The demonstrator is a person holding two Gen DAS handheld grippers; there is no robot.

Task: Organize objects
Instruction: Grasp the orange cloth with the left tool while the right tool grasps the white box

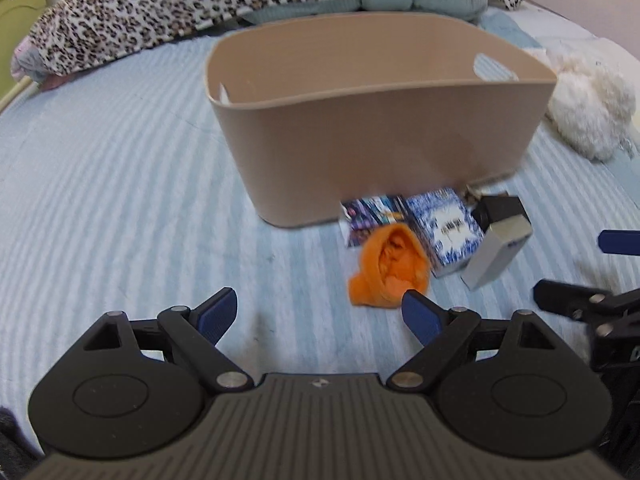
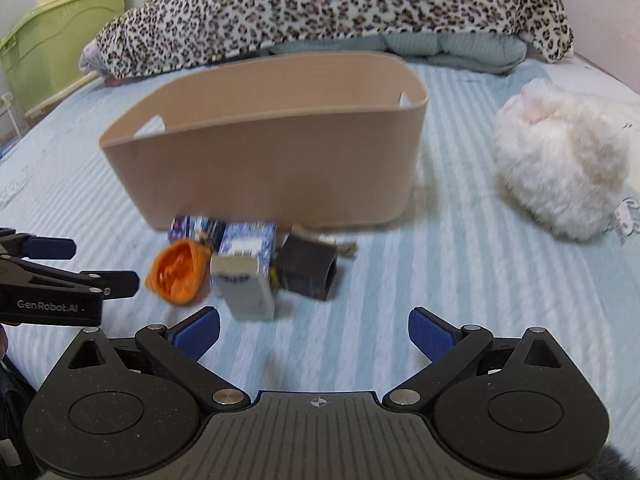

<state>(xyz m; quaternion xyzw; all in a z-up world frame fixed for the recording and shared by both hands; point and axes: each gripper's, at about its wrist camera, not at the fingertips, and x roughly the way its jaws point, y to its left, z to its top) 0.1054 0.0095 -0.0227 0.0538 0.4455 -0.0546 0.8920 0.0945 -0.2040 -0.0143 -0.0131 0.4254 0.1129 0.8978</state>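
"GenRobot.AI" — white lettering on the left gripper (image 2: 68, 266) body

A leopard-print blanket (image 2: 320, 8) and a white fluffy cushion (image 2: 560, 160) lie on the striped bedsheet (image 2: 460, 280).

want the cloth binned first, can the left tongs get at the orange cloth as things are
Probably yes. The left tongs are open and empty, and the orange cloth lies on the bed just ahead of the right-hand finger. Nothing lies between them; the blue patterned box only borders the cloth's far side.

Both hand-held grippers (image 1: 318, 314) (image 2: 314, 330) spread, empty
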